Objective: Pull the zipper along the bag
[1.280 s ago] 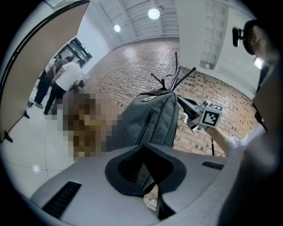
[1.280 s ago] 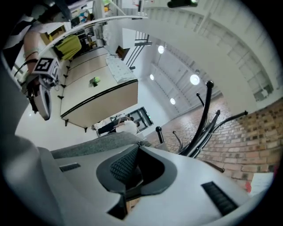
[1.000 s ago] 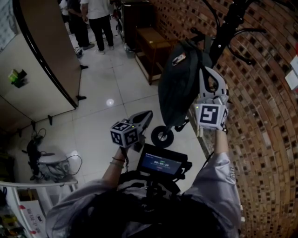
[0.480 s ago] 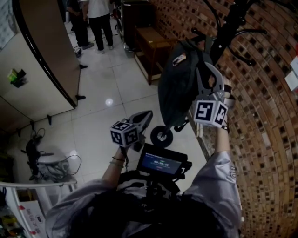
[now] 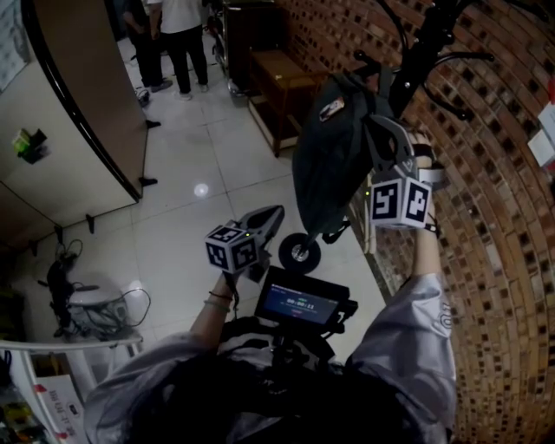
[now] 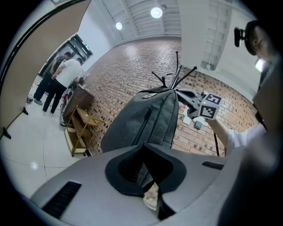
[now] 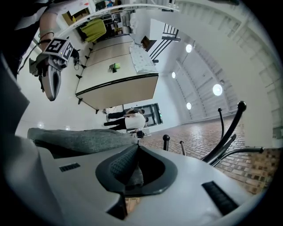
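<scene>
Everything here is placed from the bag (image 5: 329, 165), a dark grey backpack that hangs on a black coat stand (image 5: 425, 48) close against the brick wall (image 5: 494, 260).

Well to the left of the bag and lower down, the left gripper (image 5: 277, 211) is held level, its jaws together with nothing between them. Its own view shows the tips meeting. It also shows the bag's front face with a zipper (image 6: 146, 121) running down it, which the head view does not show.

At the bag's upper right, the right gripper (image 5: 375, 130) reaches in against the top of the bag. Only the right gripper view shows its jaws. They have just been closing and meet at the tips, with grey cloth of the bag in the gap between the pads and more cloth lying along one jaw. Whether the zipper's pull is caught there cannot be made out.

Far left of the bag stands a curved brown and white partition (image 5: 87, 95) on a white tiled floor (image 5: 199, 234). Just below the bag is a small black wheel (image 5: 301, 254). Beyond the bag a wooden shelf unit (image 5: 277, 82) sits by the brick wall, and people (image 5: 178, 26) stand farther off. Round ceiling lights (image 7: 216, 89) show only in the two gripper views.
</scene>
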Available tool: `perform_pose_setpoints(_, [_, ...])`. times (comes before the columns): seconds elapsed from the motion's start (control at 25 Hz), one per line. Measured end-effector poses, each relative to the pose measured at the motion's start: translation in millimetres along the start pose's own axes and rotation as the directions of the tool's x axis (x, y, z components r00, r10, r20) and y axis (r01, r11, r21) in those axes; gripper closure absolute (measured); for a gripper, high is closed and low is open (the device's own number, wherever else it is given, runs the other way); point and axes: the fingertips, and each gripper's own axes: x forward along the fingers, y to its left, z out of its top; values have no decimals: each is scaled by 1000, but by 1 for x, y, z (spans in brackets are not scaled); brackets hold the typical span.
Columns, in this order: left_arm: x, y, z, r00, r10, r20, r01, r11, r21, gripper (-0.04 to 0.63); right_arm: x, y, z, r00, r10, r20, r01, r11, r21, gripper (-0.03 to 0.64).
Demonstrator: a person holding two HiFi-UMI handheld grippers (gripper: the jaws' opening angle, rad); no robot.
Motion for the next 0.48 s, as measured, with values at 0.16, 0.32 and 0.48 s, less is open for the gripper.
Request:
perform_pose_setpoints(0.16, [-3, 1, -1, 1000, 0, -4, 0, 1000, 2, 588, -9, 3, 1, 1000, -15, 25, 15, 1000, 11, 606])
perform_pose_setpoints(0.32, [-5, 1, -1, 1000, 5, -4, -5, 1000, 3, 588, -15, 10, 0, 1000, -13, 25, 13, 1000, 26, 606])
perform_pose_setpoints(0.48, [-6, 0, 0, 1000, 6, 3, -6, 1000, -2, 588, -19, 15, -2, 999, -14, 29, 12, 998, 61, 606])
